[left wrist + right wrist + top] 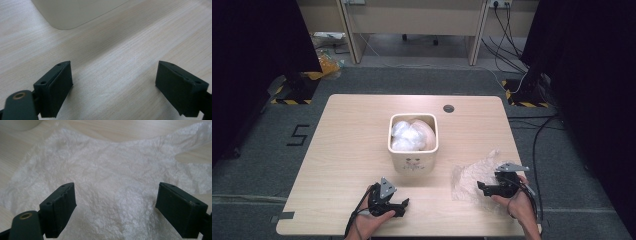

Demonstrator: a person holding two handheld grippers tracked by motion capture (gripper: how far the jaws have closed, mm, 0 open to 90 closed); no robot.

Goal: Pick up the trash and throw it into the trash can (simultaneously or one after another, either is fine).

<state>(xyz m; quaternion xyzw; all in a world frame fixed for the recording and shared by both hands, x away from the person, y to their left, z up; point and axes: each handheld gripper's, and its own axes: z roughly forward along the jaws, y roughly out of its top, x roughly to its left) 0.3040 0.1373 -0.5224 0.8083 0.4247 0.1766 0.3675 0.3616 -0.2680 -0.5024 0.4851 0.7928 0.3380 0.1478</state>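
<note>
A cream square bin [413, 145] stands in the middle of the wooden table [342, 145], with crumpled white plastic [409, 134] inside it. A thin clear plastic bag [469, 175] lies flat on the table to the bin's right. My right gripper [484, 189] hovers over the bag's near right part, open, its jaws [115, 212] wide apart above the crinkled plastic bag [110, 175]. My left gripper [402, 206] rests near the front edge, below and left of the bin, open with bare wood between its jaws [113, 87]. A corner of the bin [72, 12] shows ahead of it.
A dark round cable hole [448, 108] sits near the table's far edge. Beyond the table are grey floor, desk legs, cables [512, 45] and black curtains on both sides. A cable trails from each gripper along the forearms.
</note>
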